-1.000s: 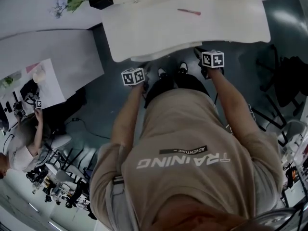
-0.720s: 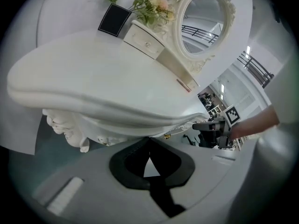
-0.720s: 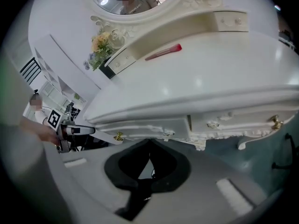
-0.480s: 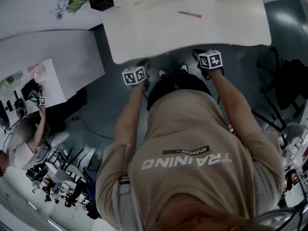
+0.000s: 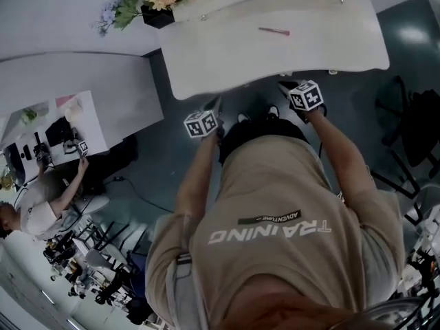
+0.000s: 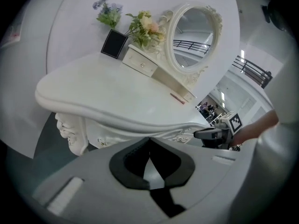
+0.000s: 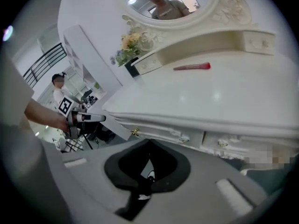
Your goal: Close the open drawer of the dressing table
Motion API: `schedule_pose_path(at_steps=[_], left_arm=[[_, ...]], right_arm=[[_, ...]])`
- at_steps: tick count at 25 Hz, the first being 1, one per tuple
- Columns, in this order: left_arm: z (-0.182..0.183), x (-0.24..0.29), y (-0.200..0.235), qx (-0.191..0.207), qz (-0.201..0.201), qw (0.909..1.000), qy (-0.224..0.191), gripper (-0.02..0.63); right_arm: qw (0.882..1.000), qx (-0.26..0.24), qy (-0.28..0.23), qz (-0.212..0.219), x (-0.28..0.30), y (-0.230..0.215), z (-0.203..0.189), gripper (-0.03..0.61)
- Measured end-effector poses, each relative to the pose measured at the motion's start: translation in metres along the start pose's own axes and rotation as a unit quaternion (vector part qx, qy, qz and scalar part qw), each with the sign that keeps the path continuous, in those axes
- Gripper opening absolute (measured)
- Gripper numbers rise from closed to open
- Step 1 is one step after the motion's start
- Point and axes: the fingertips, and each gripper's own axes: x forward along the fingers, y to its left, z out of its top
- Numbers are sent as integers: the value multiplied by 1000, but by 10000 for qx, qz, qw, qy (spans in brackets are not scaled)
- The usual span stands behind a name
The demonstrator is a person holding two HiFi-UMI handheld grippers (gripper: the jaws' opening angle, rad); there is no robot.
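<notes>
The white dressing table (image 5: 275,47) fills the top of the head view, with an oval mirror (image 6: 196,36) at its back. In the right gripper view its drawer front (image 7: 159,133) with a small gold knob (image 7: 135,132) sits just under the tabletop's edge; how far it stands out I cannot tell. My left gripper (image 5: 214,107) and right gripper (image 5: 286,85) both point at the table's front edge. The left gripper (image 6: 149,141) is shut and holds nothing. So is the right gripper (image 7: 149,143). Each shows in the other's view, the right gripper (image 6: 210,134) and the left gripper (image 7: 88,118).
A pink stick (image 5: 273,31) lies on the tabletop, and a flower pot (image 5: 157,14) stands at its back left. A white desk (image 5: 69,95) lies left, where a seated person (image 5: 41,212) works. Dark chairs (image 5: 412,129) stand right.
The head view has shifted, so the table and both grippers sit lower in it. The white band below the tabletop's front edge looks narrower than a second ago. Both grippers stay shut.
</notes>
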Motion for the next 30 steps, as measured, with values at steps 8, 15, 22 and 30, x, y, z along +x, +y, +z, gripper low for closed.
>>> schedule_pose_path(at_steps=[8,15,22,30], left_arm=[[34,-65,-54,789,-179,9948,-623,6],[109,-136,-95,1825,159,9684,-1695,6],[180,-188,-155,2613,-22,9329,-2480,6],[246,-226,-204,3132,-206,8979,-3088,6]], right_arm=[[9867,-1455,-723,76,-56,86,36,2],[9704,-1275,-2030,293,-122,148,117,2],[9254,-2063,-3179,6,-205,192,194,2],[8961,-2339,-3771,-70,-249,217,234,2]])
